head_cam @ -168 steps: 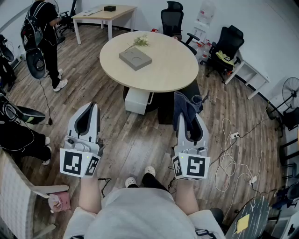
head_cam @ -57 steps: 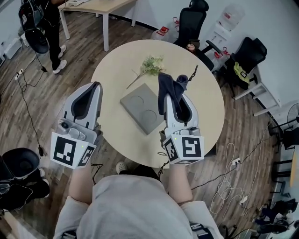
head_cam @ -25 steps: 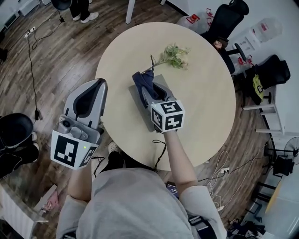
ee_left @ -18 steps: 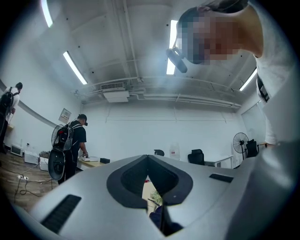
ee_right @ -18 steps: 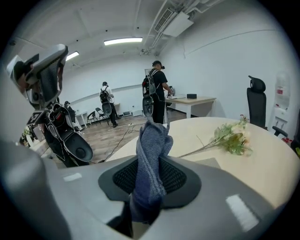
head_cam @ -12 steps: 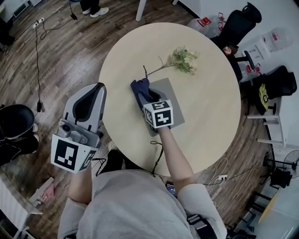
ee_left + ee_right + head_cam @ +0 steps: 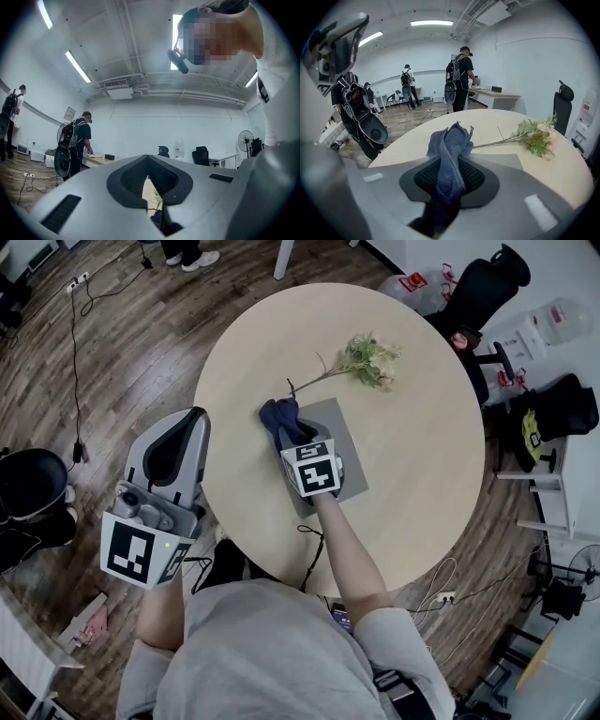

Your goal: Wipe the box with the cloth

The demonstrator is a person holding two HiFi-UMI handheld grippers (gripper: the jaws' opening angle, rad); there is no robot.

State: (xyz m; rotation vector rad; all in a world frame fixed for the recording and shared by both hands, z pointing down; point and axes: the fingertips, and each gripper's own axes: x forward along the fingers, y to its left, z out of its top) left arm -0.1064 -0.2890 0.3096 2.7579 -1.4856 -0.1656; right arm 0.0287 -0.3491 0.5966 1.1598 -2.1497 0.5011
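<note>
A flat grey box [image 7: 339, 448] lies near the middle of the round beige table [image 7: 422, 456]. My right gripper [image 7: 298, 435] rests on the box's left part, shut on a dark blue cloth [image 7: 280, 417] that bunches out past the fingertips onto the box's near-left corner. In the right gripper view the cloth [image 7: 450, 145] stands up between the jaws of the right gripper [image 7: 451, 165], with the box [image 7: 506, 159] just beyond. My left gripper [image 7: 190, 420] hovers at the table's left edge, off the box, jaws together and holding nothing; it shows the same in its own view [image 7: 149, 164].
A sprig of artificial flowers [image 7: 367, 357] lies on the table beyond the box. Black office chairs [image 7: 483, 282] stand at the far right, a black seat [image 7: 33, 493] at the left, cables [image 7: 75, 315] on the wood floor. People with backpacks [image 7: 459, 77] stand far off.
I came up to the table; my right gripper carried the cloth down onto the box and has shifted slightly over it. The left gripper stays at the table's edge.
</note>
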